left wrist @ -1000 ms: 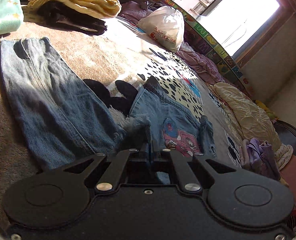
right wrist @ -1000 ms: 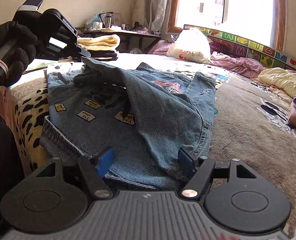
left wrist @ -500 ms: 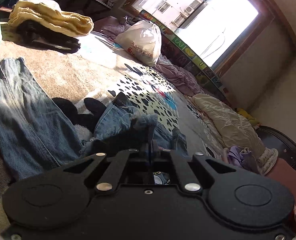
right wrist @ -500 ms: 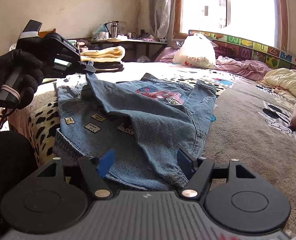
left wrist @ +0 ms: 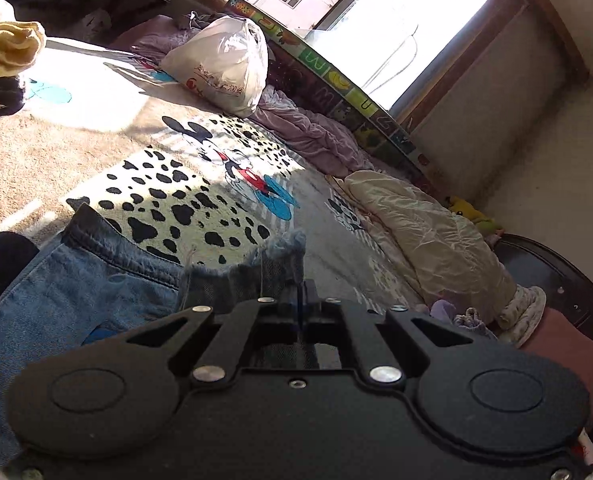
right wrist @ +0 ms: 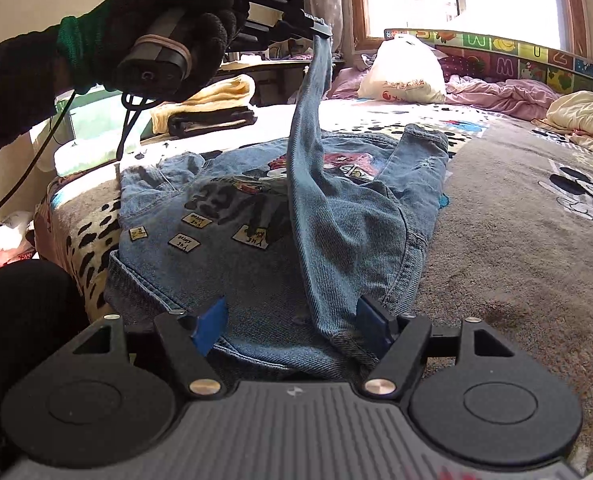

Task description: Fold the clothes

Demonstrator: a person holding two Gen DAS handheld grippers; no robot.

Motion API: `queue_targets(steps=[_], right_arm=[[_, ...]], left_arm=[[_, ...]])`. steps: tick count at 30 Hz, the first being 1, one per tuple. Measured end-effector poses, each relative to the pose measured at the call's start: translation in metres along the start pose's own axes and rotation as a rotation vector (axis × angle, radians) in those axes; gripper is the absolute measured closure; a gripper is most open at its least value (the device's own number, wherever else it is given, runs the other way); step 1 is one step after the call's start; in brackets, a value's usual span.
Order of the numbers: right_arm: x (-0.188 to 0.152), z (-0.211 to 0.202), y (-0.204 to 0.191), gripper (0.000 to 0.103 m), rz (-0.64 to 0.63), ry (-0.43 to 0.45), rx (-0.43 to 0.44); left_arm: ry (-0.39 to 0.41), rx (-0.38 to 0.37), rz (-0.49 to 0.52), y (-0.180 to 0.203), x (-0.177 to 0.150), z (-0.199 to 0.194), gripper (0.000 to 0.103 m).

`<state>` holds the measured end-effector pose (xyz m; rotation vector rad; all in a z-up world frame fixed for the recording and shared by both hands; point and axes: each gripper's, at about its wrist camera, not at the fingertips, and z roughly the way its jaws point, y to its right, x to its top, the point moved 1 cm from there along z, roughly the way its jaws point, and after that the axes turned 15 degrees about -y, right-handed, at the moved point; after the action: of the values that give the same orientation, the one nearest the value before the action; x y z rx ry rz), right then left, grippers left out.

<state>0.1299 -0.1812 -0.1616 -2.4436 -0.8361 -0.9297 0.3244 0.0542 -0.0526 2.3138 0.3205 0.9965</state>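
blue denim jacket [right wrist: 264, 240] with cartoon print and white label patches; bed cover [left wrist: 184, 196] cream with black spots, grey elsewhere; black glove [right wrist: 164, 36]; white bag [left wrist: 220, 68].

Jacket [right wrist: 256, 248] near hem hidden behind right tongs [right wrist: 292, 326].

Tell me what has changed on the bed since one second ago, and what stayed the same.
The left hand-held gripper, shut on the cuff of the denim sleeve, rose and carried it up, so the sleeve now hangs stretched above the denim jacket. Nothing was let go. The right hand-held gripper stayed open at the jacket's near edge.
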Motion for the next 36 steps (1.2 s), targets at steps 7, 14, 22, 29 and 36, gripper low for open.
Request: queue_targets(steps=[7,14,22,29,36], right_arm=[[-0.001,-0.002,0.02,0.032,0.109,0.009,0.11],[-0.001,-0.005,0.033,0.032,0.211,0.025,0.187],[-0.002,-0.004,0.036,0.032,0.231,0.024,0.205],[-0.003,-0.003,0.039,0.032,0.256,0.021,0.227],[-0.004,-0.011,0.039,0.031,0.264,0.02,0.22]], left_arm=[[-0.091,0.088,0.078,0.014,0.0,0.072,0.103],[-0.182,0.222,0.224,0.023,-0.013,0.118,0.103],[-0.201,0.274,0.298,0.033,-0.019,0.134,0.103],[-0.277,0.339,0.377,0.043,-0.023,0.158,0.1],[-0.206,0.277,0.414,0.047,-0.025,0.104,0.097]])
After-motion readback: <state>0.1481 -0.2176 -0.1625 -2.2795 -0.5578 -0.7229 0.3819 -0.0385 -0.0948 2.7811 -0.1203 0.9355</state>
